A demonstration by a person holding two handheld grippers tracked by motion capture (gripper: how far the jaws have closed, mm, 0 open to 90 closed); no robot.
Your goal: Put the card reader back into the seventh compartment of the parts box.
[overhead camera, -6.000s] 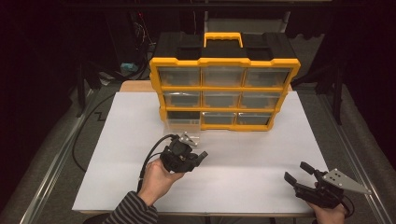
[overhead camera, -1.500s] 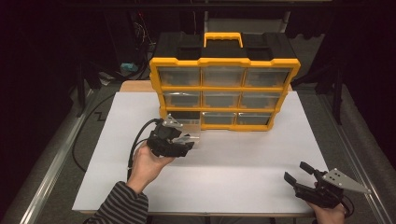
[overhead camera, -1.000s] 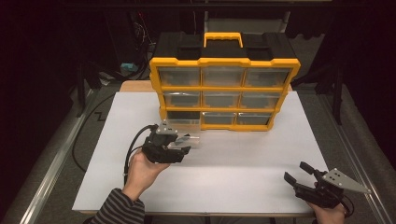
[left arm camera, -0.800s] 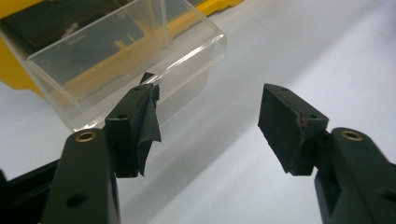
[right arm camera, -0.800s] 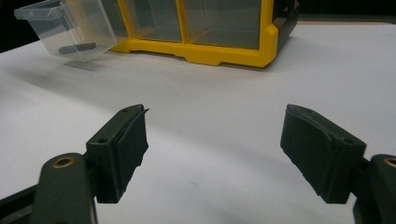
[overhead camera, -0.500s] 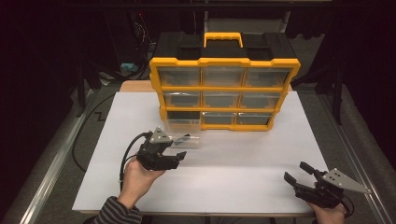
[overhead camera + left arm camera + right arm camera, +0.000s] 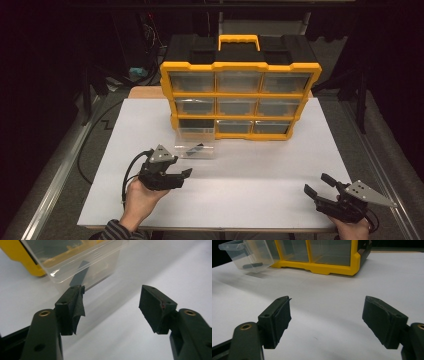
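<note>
The clear drawer [image 7: 195, 149] is sitting pulled out at the organizer's [image 7: 240, 100] six-o'clock-left corner, a small dark piece [image 7: 192, 148] inside; the left gripper [image 7: 172, 179] is hovering spread and empty at its seven o'clock, so reaching in looks like the next move. The right gripper [image 7: 320, 187] is resting spread at the table's [image 7: 250, 195] five o'clock, beside the near edge, with open white surface lying between them.

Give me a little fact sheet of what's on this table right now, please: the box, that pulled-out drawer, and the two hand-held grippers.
organizer: yellow and black drawer cabinet, at the table's far side
drawer: clear bottom-left drawer pulled far out, tilted down
contents: one dark flat piece inside
left hand-held gripper: open, near the drawer, holding nothing
right hand-held gripper: open, near the table's front right corner
surface: white table
</note>
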